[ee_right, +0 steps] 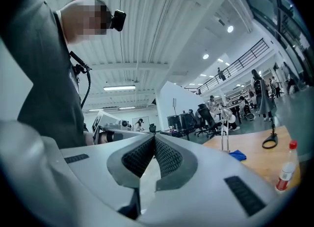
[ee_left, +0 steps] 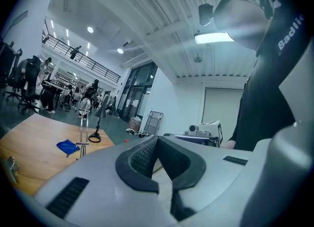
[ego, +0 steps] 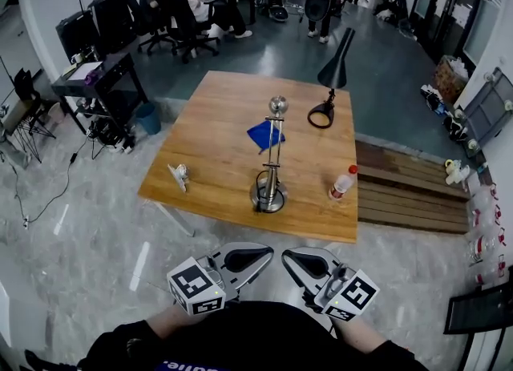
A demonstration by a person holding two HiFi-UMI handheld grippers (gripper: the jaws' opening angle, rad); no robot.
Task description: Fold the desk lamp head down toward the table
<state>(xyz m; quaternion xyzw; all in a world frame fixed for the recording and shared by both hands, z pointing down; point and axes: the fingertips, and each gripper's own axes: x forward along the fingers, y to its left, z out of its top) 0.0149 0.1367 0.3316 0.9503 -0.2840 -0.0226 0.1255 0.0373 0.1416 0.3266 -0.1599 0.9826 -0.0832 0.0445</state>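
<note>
While your left gripper (ego: pixel 260 256) and right gripper (ego: pixel 292 259) sit clenched and empty by your waist, the silver lamp (ego: pixel 271 157) stands upright on the table (ego: pixel 212 121) at twelve o'clock, well ahead, about equally near either hand.

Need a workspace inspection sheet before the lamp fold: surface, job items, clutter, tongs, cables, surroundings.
Surface: wooden table, five items on it.
Job's things: black desk lamp at the far right side, head raised; silver stand with a ball top, upright near the front edge, maybe a second lamp.
Clutter: blue cloth; red-capped bottle, standing; small pale object.
Tongs: left tongs and right tongs shut, empty, short of the table.
Cables: floor cable left of the table; nothing seen on the table.
Surroundings: black cart, office chairs, people behind.
</note>
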